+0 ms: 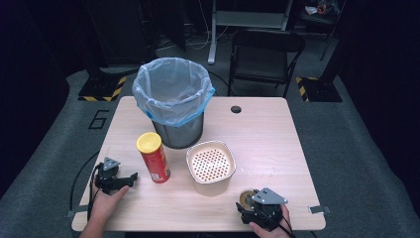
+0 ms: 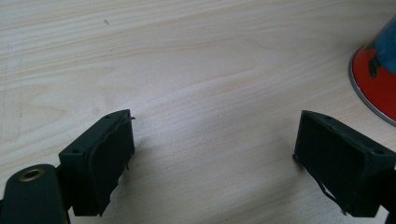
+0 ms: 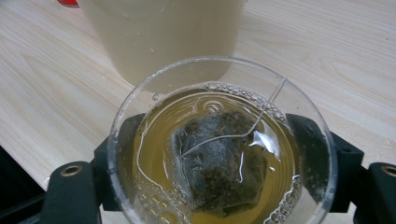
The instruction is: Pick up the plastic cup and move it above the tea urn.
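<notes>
- Right gripper [image 3: 219, 154] first: its two black jaws sit either side of a clear glass [image 3: 219, 144], pressed against its wall, so it is pinching the glass.
- Inside the glass, yellowish tea with bubbles round the edge, and a dark tea bag [image 3: 219, 172] sunk in it, its thin string [image 3: 261, 112] running up to the rim.
- From the high view, that right gripper [image 1: 250, 202] sits near the front right edge of the table, the glass [image 1: 246, 198] just peeking out beside its grey plate, the person's right hand [image 1: 270, 225] behind it.
- Right ahead of the glass, a cream container [image 3: 163, 32]; from above it is a square-ish cream container [image 1: 211, 166] with a perforated strainer insert on top, standing near the table's middle.
- Over to the left gripper [image 2: 212, 163]: jaws spread wide apart, nothing between them but bare wood of the table [image 2: 187, 70].
- The left gripper [image 1: 130, 178] rests low at the front left of the table, held by the left hand [image 1: 106, 201], jaws pointing towards the can.
- Just beyond its tips, an upright red can [image 1: 154, 157] with a yellow lid; its red base [image 2: 376, 79] edges into the left gripper view at right, apart from the jaws.
- Further back, a metal bin [image 1: 174, 101] lined with a pale blue bag, standing behind the can and the container.
- Past the table [image 1: 277, 144], a dark folding chair [image 1: 265, 57] on the grey floor.
</notes>
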Motion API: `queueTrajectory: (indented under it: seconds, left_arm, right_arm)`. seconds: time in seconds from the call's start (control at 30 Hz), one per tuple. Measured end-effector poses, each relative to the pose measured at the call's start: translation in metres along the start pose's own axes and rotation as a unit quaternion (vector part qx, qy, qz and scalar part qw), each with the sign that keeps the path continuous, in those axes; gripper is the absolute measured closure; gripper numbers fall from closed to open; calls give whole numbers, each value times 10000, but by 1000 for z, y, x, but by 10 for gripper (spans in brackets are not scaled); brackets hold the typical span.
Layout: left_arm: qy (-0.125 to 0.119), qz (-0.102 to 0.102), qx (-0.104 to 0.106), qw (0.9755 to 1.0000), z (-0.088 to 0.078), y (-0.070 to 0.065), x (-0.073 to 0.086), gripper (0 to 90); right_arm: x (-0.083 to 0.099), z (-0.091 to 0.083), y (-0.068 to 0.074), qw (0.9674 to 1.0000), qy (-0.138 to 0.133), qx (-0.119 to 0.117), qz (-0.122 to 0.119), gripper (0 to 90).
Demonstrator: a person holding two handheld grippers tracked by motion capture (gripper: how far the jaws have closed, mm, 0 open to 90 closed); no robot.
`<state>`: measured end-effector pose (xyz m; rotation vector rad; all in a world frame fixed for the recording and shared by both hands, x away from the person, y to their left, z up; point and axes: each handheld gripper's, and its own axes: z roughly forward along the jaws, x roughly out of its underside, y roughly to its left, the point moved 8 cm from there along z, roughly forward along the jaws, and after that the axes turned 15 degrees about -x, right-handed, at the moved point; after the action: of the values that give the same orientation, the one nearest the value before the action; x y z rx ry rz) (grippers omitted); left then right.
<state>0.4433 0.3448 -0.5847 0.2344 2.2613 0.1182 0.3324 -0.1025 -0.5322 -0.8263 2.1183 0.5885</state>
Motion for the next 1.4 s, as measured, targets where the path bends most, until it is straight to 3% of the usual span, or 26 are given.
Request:
queueTrajectory:
  seconds: [0.07,0.3,0.5,0.73,0.77,0.97,1.17,1.4]
  left_arm:
    - [0,0,0,10000,0,0,0,115]
    - [0,-2,0,10000,0,0,0,114]
    - [1,1,1,10000,0,0,0,115]
    - [0,0,-1,10000,0,0,0,115]
    - [1,-1,0,10000,0,0,0,115]
    - [1,1,1,10000,0,0,0,115]
    - [30,18,14,10000,0,0,0,114]
    - [33,27,22,10000,0,0,0,115]
  right_arm:
    - [0,-1,-2,9999,38,-49,-90,241]
    - [2,-6,-12,9999,129,12,12,236]
    - [1,-8,-17,9998,162,-39,-107,262]
    - [-6,-12,-36,9996,212,-53,-194,264]
    - [-8,-13,-40,9994,232,-41,-262,264]
    - [-26,-17,-74,9999,13,86,-150,264]
    - [-42,-16,-116,9992,-223,314,139,264]
    - [-46,-7,-151,9975,-186,626,267,264]
